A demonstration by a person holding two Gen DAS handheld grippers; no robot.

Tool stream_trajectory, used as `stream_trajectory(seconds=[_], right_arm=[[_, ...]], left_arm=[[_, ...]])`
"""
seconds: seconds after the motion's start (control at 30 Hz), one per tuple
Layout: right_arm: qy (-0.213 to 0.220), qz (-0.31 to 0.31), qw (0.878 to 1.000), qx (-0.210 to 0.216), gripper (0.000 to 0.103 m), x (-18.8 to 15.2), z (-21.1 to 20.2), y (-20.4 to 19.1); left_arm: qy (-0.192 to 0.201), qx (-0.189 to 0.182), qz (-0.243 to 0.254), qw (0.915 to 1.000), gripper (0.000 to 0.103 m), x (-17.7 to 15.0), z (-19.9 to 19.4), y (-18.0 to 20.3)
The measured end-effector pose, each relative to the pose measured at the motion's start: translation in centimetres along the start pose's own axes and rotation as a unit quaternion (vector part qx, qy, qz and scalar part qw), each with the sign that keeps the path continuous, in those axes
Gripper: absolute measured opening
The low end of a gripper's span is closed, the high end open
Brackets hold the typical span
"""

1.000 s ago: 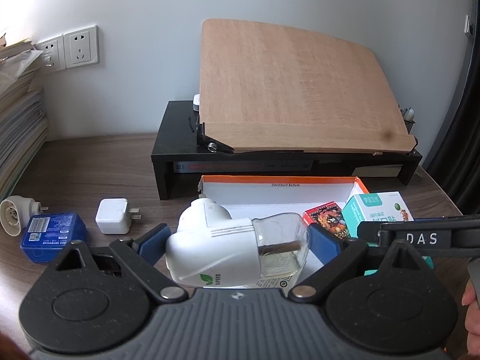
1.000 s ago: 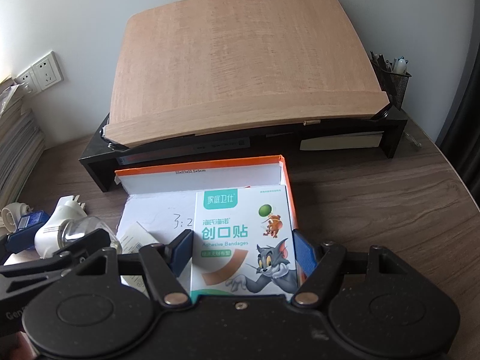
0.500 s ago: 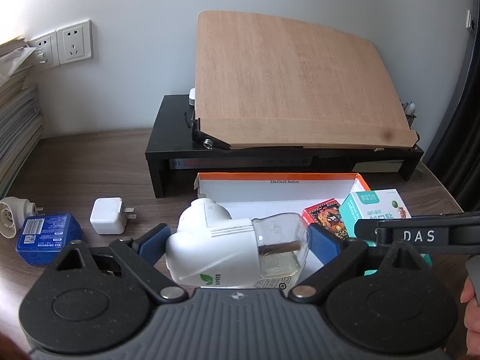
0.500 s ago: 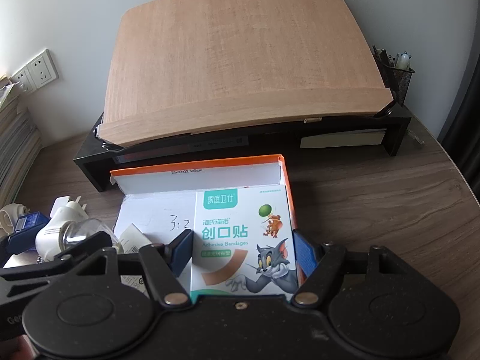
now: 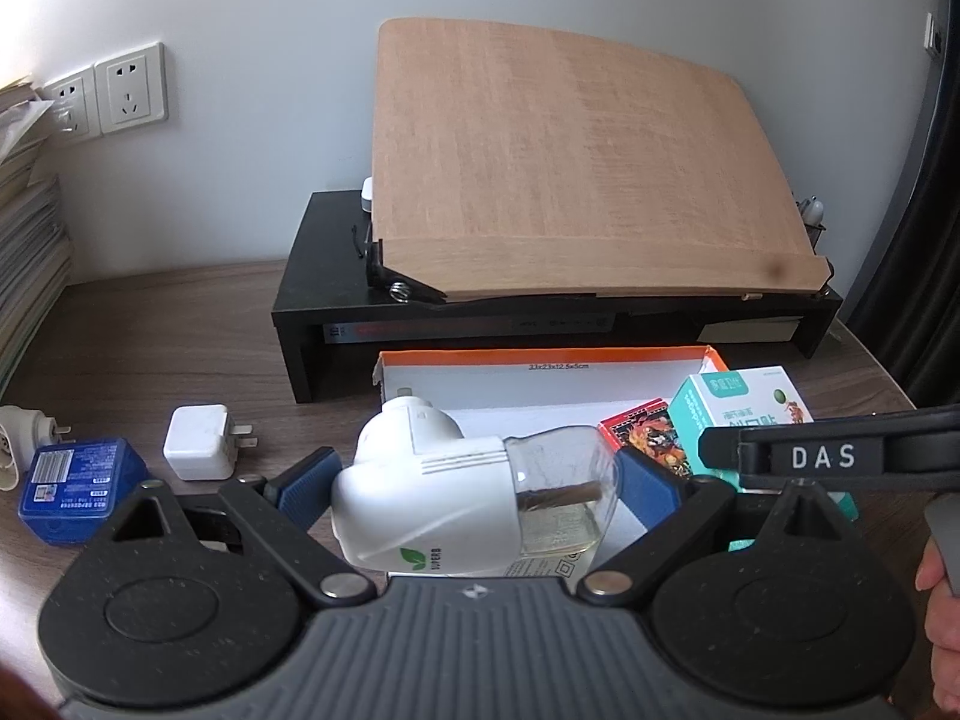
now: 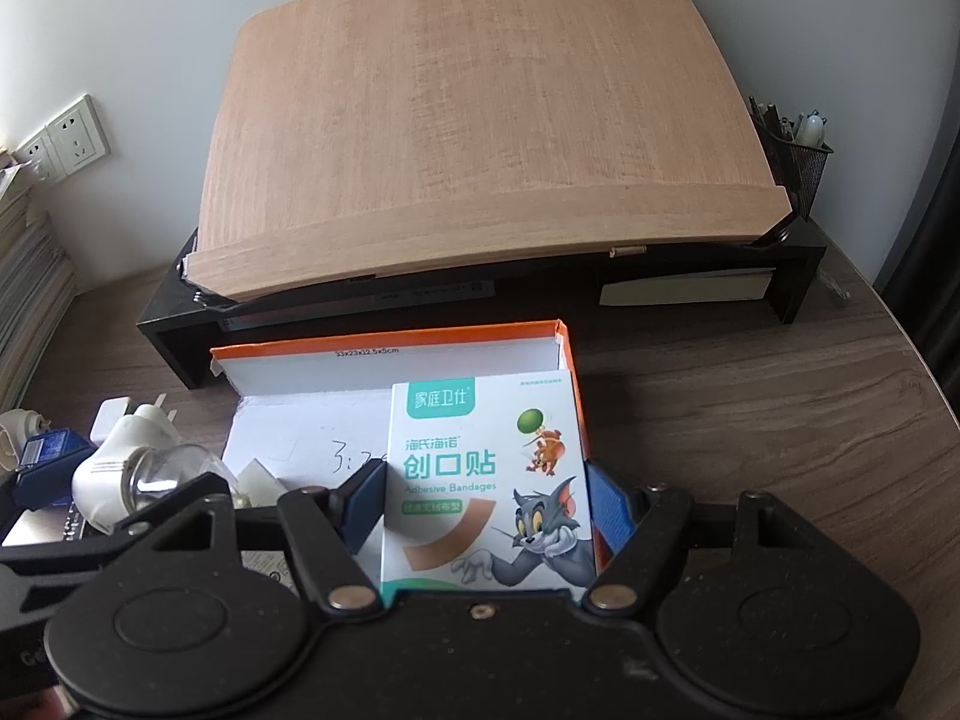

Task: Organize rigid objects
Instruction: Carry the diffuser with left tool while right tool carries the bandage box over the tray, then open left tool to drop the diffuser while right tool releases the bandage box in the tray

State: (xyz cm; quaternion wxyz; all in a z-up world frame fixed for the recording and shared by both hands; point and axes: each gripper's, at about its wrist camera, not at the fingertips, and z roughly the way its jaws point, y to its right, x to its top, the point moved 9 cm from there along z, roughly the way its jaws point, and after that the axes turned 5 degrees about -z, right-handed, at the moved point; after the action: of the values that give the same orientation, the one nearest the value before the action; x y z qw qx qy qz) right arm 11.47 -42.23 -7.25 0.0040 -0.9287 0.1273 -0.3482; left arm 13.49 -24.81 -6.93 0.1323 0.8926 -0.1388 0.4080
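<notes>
Our left gripper (image 5: 474, 483) clamps the plug-in bottle (image 5: 456, 498) between its fingers; our right gripper (image 6: 486, 504) clamps the bandage box (image 6: 489, 480), the orange tray (image 6: 390, 339) just ahead.

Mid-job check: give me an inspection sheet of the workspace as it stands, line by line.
Surface: dark wood-grain desk, bare on its right side.
Job's things: orange-edged box open; red card pack inside; plug-in vaporizer and bandage box held over it.
Clutter: white charger, blue box and white plug left of the box.
Grippers: left gripper shut on the vaporizer; right gripper shut on the bandage box.
Cables: nothing seen.
Surroundings: wooden board on black riser, wall sockets, paper stack, pen holder.
</notes>
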Motion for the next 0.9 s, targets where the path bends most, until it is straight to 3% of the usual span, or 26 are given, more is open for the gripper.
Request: stream_trajectory(seconds=[0.6,0.9], right_arm=[[-0.017,-0.004,1.0,0.005,0.083,0.7,2.3,0.2],[0.02,0.013,1.0,-0.007,0.083,2.0,1.1,1.6]], left_arm=[[-0.006,-0.004,0.003,1.0,0.1,0.1,1.3,0.3],[-0.009,-0.013,0.003,0.9999,0.1,0.4,2.6,0.6]])
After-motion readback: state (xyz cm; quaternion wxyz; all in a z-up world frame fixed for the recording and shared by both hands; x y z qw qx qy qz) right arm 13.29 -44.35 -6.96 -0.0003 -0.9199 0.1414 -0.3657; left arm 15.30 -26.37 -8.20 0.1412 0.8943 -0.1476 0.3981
